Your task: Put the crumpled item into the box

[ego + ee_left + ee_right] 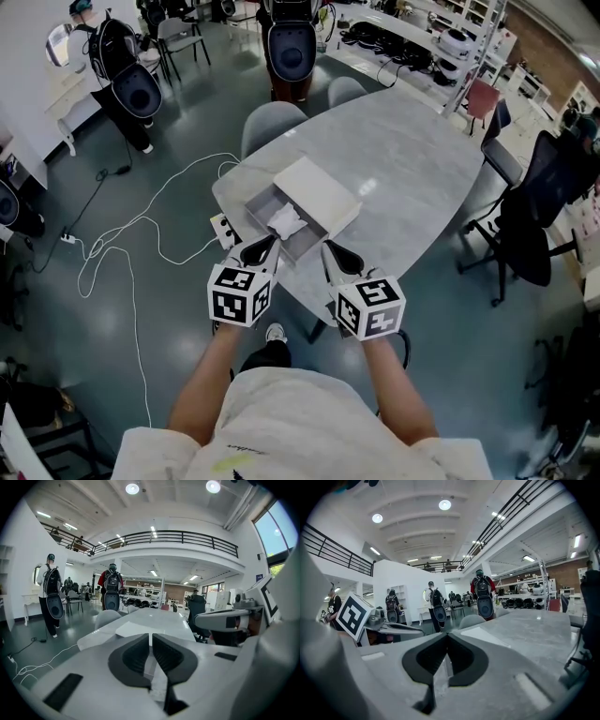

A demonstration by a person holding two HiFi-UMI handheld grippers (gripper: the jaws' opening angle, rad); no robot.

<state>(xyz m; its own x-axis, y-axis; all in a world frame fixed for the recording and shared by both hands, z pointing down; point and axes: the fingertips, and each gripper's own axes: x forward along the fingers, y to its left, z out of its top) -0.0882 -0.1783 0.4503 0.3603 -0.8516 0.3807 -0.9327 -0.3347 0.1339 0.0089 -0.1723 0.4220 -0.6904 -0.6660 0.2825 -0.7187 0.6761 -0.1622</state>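
On the grey marble table stands an open grey box, with its white lid lying askew over the far half. A crumpled white item lies inside the box's open near part. My left gripper hovers at the box's near left corner, jaws shut and empty. My right gripper is just right of the box's near edge, also shut on nothing. The left gripper view shows the left gripper aimed at the lid. The right gripper view shows the right gripper with the lid beyond.
Two grey chairs stand at the table's far side, and a black office chair at its right. White cable loops over the floor to the left. People with black backpacks stand beyond the table.
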